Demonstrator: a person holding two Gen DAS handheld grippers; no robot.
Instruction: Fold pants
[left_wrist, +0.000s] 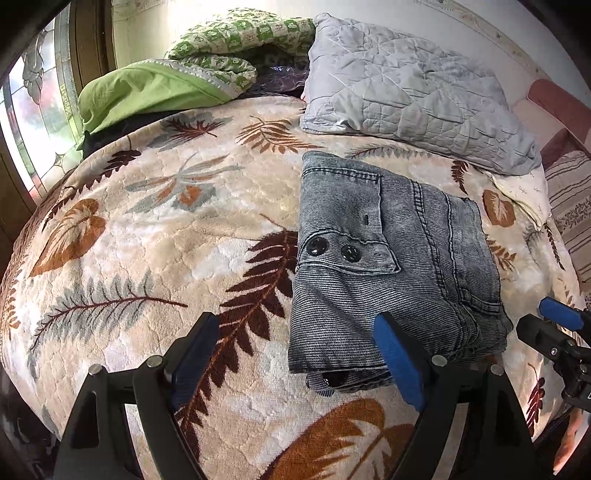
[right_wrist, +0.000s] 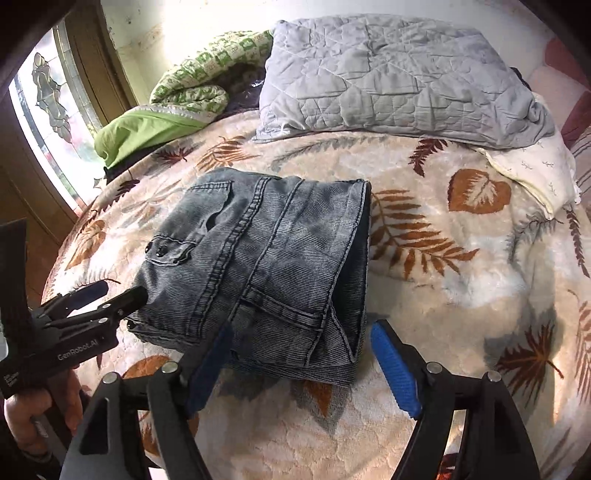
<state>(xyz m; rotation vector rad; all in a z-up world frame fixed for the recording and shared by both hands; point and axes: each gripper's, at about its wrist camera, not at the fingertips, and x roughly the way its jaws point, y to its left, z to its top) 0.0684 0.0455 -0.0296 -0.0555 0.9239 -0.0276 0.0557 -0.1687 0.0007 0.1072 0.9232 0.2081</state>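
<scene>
Grey denim pants (left_wrist: 391, 266) lie folded into a compact stack on the leaf-patterned blanket (left_wrist: 166, 229); they also show in the right wrist view (right_wrist: 266, 266). My left gripper (left_wrist: 295, 339) is open and empty at the stack's near left corner, its right finger over the denim edge. It also shows in the right wrist view (right_wrist: 114, 291), its tip touching the stack's left side. My right gripper (right_wrist: 301, 350) is open and empty, straddling the stack's near right corner. Its fingers (left_wrist: 561, 314) show at the right edge of the left wrist view.
A grey quilted pillow (left_wrist: 406, 85) lies behind the pants. Green bedding (left_wrist: 155, 88) and a green patterned cloth (left_wrist: 236, 33) are piled at the back left by a window (left_wrist: 37, 110). A white cloth (right_wrist: 532, 173) lies at the right.
</scene>
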